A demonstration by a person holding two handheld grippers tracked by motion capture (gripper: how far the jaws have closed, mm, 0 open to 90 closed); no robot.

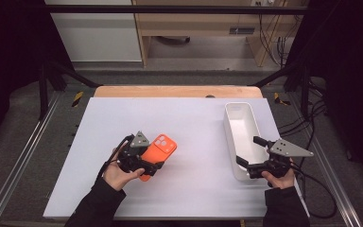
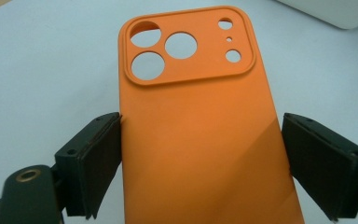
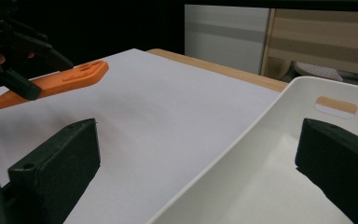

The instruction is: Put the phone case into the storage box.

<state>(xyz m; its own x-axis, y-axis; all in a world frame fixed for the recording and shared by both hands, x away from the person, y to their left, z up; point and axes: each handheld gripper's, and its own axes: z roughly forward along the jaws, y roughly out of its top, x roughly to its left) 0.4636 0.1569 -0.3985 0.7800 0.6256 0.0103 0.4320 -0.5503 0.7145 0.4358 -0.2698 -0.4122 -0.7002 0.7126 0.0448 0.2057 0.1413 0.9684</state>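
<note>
An orange phone case [image 1: 160, 147] with camera cut-outs is held off the white table sheet [image 1: 189, 123], its back face up. My left gripper [image 1: 149, 158] is shut on it across its width; in the left gripper view both pads [image 2: 100, 154] press on the case's [image 2: 191, 140] long edges. From the right gripper view the case [image 3: 60, 80] hangs tilted above the sheet. My right gripper [image 1: 249, 150] is open at the near end of the white tray [image 1: 238, 105]. One jaw stands outside the tray wall [image 3: 242, 140] and one inside, with neither pressing on it.
The tray is long and narrow, lies along the right side of the sheet, and has a handle slot [image 3: 335, 106] in its far end. A wooden table edge [image 1: 179, 91] runs behind the sheet. Cables [image 1: 312, 179] trail off to the right.
</note>
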